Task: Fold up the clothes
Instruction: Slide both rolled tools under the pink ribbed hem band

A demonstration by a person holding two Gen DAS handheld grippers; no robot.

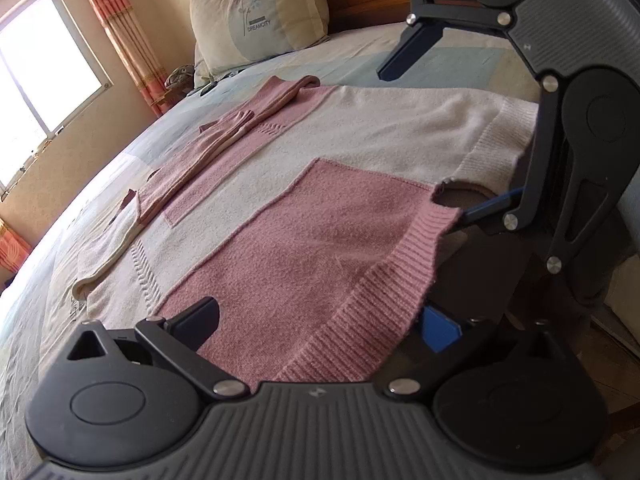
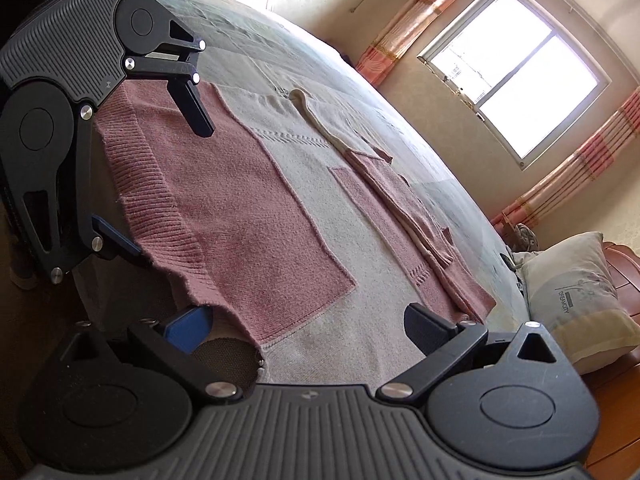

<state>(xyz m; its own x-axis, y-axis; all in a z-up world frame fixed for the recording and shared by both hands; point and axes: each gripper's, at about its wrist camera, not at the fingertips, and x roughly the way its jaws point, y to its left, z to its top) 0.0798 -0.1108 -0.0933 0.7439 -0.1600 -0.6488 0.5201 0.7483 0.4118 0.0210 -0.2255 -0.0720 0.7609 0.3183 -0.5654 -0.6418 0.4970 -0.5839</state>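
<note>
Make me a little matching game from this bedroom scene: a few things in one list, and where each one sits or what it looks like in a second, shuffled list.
Things:
1. Sweater
2. Pillow
3. Curtain
4. Left gripper

Descriptions:
A. Striped orange and cream, hanging beside the window
B. Open, fingers straddling the ribbed pink hem
C. Pink and cream patches, spread flat on the bed
D. Propped against the wooden headboard, printed with a flower

Pairs: 1-C, 2-D, 3-A, 4-B
</note>
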